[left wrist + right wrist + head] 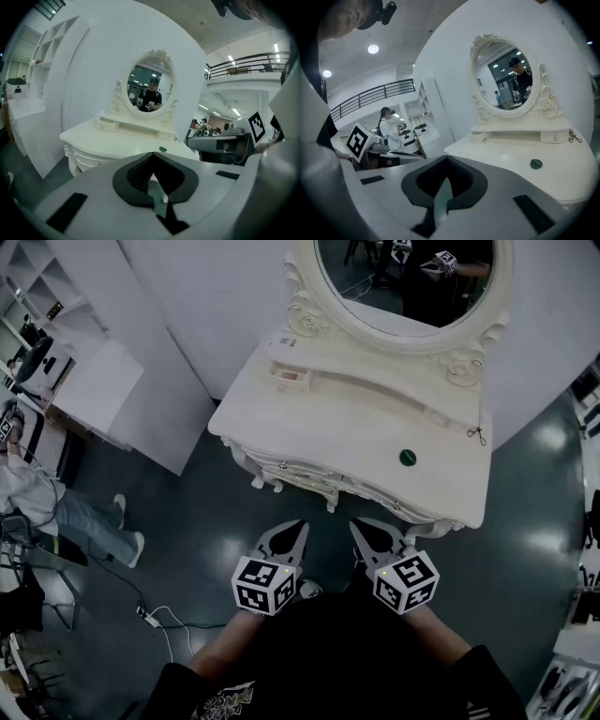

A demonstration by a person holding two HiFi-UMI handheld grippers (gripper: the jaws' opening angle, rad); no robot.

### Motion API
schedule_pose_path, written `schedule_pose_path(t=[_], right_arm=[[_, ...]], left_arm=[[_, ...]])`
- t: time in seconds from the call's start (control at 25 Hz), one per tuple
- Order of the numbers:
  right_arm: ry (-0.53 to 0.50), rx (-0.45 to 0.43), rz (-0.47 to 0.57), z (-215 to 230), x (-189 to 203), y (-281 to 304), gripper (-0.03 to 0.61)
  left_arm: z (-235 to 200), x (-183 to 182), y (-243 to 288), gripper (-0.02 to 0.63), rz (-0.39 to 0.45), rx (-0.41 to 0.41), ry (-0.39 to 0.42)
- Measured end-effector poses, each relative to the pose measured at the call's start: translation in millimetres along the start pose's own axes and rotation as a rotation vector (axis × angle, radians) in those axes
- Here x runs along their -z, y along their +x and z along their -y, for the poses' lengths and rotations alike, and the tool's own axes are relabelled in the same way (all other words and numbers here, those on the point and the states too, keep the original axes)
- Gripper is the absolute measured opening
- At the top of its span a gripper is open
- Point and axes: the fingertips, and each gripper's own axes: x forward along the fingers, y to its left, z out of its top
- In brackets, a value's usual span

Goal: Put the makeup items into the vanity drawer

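Note:
A white vanity table (319, 432) with an oval mirror (408, 277) stands in front of me. A small round dark-green makeup item (407, 457) lies on its top toward the right; it also shows in the left gripper view (162, 149) and the right gripper view (536, 163). A little drawer (291, 377) on the back shelf at the left stands open. My left gripper (300, 524) and right gripper (357, 524) hover side by side below the table's front edge, short of it. Both are shut, holding nothing.
A small metal tool (477, 435) lies at the table's right end. A white desk and shelves (94, 381) stand to the left, with a seated person (37, 498) nearby. A cable and power strip (150, 615) lie on the dark floor.

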Motion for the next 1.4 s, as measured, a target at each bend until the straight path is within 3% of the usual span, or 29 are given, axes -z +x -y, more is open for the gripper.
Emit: schedule_pose_path(t=[0.84, 1.4], right_arm=[[-0.015, -0.003, 0.025, 4, -4, -4, 0.029], [0.038, 0.112, 0.040, 75, -14, -11, 0.029]], left_arm=[[3, -1, 1, 0.008, -0.003, 0.007, 0.009], [3, -4, 28, 0.008, -0.029, 0.020, 0.004]])
